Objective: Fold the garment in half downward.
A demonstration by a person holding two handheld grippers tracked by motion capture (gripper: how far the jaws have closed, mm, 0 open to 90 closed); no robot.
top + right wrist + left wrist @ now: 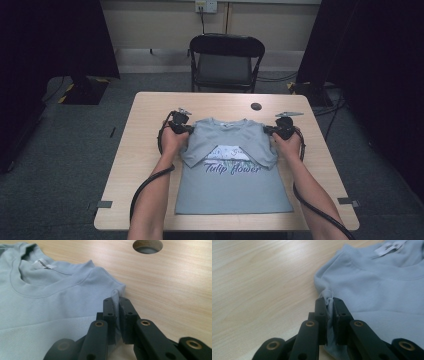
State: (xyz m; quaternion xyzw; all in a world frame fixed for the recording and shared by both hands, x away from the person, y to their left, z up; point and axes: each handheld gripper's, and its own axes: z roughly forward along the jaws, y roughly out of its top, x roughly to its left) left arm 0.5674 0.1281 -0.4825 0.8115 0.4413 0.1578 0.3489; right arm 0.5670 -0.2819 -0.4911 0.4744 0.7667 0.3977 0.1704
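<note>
A light blue T-shirt (232, 185) printed "Tulip flower" lies flat on the wooden table (145, 125), its sleeves folded in over the chest. My left gripper (184, 128) is at the shirt's left shoulder. In the left gripper view the left gripper (329, 300) is shut on a pinch of the T-shirt (374, 290) fabric at the shoulder edge. My right gripper (270, 130) is at the right shoulder. The right gripper view shows the right gripper (115, 299) shut on a fold of the T-shirt (50, 302) near its corner.
A black folding chair (226, 60) stands beyond the table's far edge. A round cable hole (256, 106) (147, 245) sits in the tabletop behind the collar. Bare wood lies to either side of the shirt. Black cables trail from both grippers along the forearms.
</note>
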